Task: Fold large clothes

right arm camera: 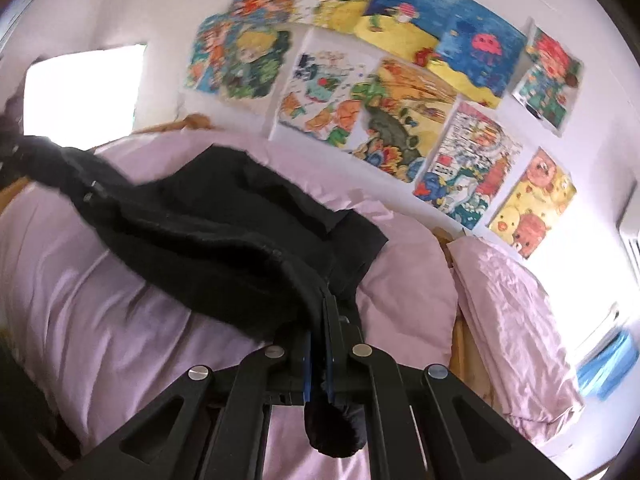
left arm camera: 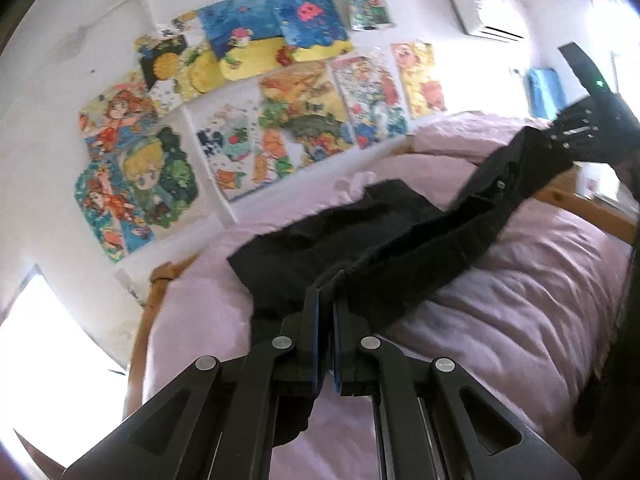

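Note:
A large black garment [left arm camera: 360, 240] with small metal buttons hangs stretched between my two grippers above a bed with a pink duvet [left arm camera: 520, 300]. My left gripper [left arm camera: 327, 292] is shut on one end of the cloth. The right gripper [left arm camera: 568, 136] shows far right in the left wrist view, holding the other end. In the right wrist view my right gripper [right arm camera: 324, 308] is shut on the black garment [right arm camera: 224, 232], and a bunch of cloth hangs below its pads. The far part of the garment rests on the duvet [right arm camera: 100, 300].
A white wall with several colourful posters [left arm camera: 280, 120] runs behind the bed. The wooden bed frame [left arm camera: 584, 204] shows at the edges. A pink pillow [right arm camera: 512, 312] lies at the right. An air conditioner [left arm camera: 484, 16] is mounted high. A bright window [right arm camera: 80, 88] is at the left.

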A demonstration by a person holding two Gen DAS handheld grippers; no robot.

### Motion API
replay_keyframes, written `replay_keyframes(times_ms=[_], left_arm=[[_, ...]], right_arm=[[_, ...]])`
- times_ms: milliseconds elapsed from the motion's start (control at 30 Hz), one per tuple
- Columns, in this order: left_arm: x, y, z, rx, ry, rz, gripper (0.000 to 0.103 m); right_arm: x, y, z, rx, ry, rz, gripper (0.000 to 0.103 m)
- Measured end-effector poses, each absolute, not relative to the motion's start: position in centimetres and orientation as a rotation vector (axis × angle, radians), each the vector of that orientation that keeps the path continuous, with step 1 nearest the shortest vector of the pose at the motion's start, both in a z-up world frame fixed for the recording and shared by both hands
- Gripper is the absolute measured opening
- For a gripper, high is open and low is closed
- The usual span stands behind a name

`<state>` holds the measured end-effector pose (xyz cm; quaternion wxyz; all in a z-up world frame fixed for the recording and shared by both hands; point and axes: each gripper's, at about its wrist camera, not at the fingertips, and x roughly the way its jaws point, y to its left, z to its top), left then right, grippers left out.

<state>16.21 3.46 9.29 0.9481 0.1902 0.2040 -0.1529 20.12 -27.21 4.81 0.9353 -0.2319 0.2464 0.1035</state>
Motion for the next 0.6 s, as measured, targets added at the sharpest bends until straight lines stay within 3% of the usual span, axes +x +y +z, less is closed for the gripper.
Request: replay_keyframes(times_ms=[367,600], left_arm=[[26.5,1.7,14.8,0.303,0.361,-0.137,0.004],[33.5,0.8,16.4,0.296,0.222,0.029,0.000]], right_arm=[[30.2,-27.5,9.4,-0.292,0.438,0.114,0.006],[37.1,-26.7,10.0,-0.312,0.404,0.071,0.005]])
